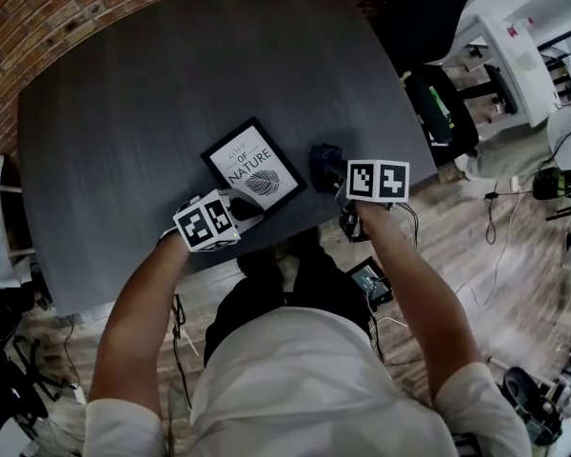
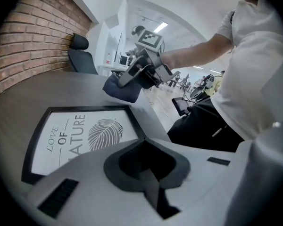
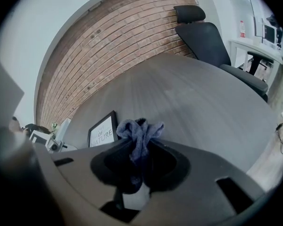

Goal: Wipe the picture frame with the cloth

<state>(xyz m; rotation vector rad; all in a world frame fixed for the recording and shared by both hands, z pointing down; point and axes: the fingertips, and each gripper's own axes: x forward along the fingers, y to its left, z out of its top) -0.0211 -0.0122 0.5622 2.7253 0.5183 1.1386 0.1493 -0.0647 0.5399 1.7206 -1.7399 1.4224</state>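
Note:
A black picture frame with a white leaf print lies flat on the dark grey table, near its front edge. My left gripper is shut and holds nothing; it sits at the frame's near corner, and I cannot tell whether it touches. In the left gripper view the frame lies just beyond the closed jaws of the left gripper. My right gripper is shut on a bunched blue cloth, held just above the table to the right of the frame. The cloth hangs past the frame's far side.
A black office chair stands at the table's far right corner. A brick wall runs behind the table. A white desk and cables are on the floor side at the right. A small screen lies below the table's front edge.

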